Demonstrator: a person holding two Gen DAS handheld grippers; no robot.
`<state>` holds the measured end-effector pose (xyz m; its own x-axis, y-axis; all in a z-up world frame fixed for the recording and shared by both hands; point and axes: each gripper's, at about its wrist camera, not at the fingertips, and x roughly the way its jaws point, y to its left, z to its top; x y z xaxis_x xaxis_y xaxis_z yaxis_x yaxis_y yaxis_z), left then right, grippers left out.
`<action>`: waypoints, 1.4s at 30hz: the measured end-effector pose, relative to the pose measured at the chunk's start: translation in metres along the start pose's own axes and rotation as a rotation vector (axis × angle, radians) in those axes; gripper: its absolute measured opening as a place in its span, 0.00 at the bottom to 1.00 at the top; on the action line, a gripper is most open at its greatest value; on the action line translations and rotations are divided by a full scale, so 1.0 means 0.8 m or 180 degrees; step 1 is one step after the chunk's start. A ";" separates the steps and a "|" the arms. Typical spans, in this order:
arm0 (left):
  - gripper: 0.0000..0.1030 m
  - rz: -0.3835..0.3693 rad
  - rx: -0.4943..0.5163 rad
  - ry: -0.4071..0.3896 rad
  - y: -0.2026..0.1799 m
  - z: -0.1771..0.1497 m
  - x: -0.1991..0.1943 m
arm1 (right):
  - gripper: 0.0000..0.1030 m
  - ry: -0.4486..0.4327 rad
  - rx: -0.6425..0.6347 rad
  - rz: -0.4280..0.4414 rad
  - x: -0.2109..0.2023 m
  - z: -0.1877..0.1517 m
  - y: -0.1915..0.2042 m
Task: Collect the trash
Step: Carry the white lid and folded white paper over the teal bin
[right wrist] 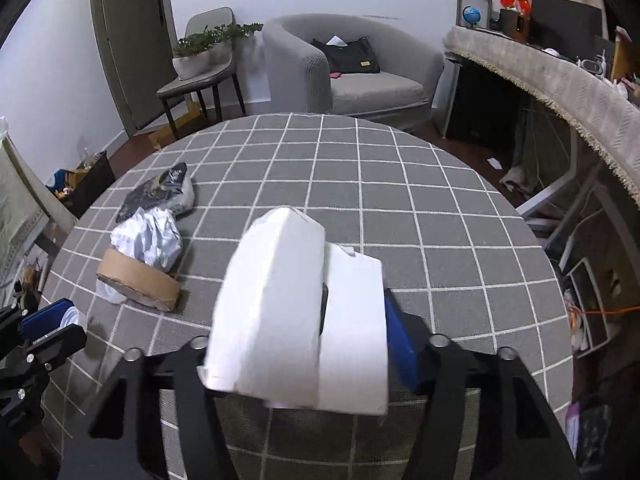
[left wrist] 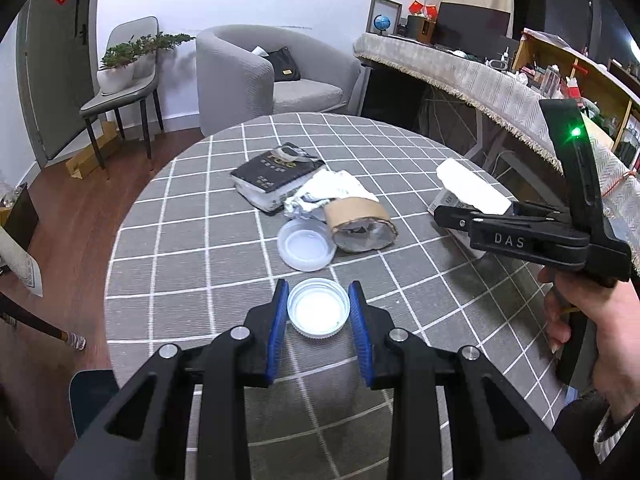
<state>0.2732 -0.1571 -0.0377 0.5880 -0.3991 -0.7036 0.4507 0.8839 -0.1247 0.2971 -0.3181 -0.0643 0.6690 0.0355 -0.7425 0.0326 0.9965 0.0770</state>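
Observation:
In the left wrist view my left gripper (left wrist: 319,309) has its blue pads on both sides of a small white plastic lid (left wrist: 319,307) on the checked tablecloth (left wrist: 192,264); whether they touch it I cannot tell. Beyond lie a clear plastic lid (left wrist: 306,244), a brown cardboard cup sleeve (left wrist: 360,220), crumpled white paper (left wrist: 332,188) and a dark packet (left wrist: 276,176). My right gripper (right wrist: 320,320) is shut on a white crumpled box (right wrist: 296,312), held above the table; it also shows in the left wrist view (left wrist: 472,188).
The round table (right wrist: 400,208) has its edge to the left and the far side. A grey armchair (left wrist: 260,76), a chair with a plant (left wrist: 124,80) and a long draped counter (left wrist: 500,80) stand beyond it.

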 end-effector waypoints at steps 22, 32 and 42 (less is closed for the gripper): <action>0.32 0.0291 -0.0265 -0.0207 0.088 -0.017 -0.082 | 0.39 -0.0440 -0.0309 0.0479 -0.053 0.039 0.129; 0.32 0.0487 -0.0419 -0.0283 0.137 -0.032 -0.122 | 0.39 -0.0553 -0.0596 0.0663 -0.067 0.044 0.211; 0.32 0.0720 -0.0582 -0.0179 0.189 -0.062 -0.138 | 0.39 -0.0595 -0.0754 0.0928 -0.075 0.045 0.279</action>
<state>0.2432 0.0329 -0.0136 0.6982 -0.1953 -0.6887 0.1784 0.9792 -0.0967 0.2909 -0.1004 0.0210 0.7490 0.3260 -0.5768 -0.3351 0.9374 0.0947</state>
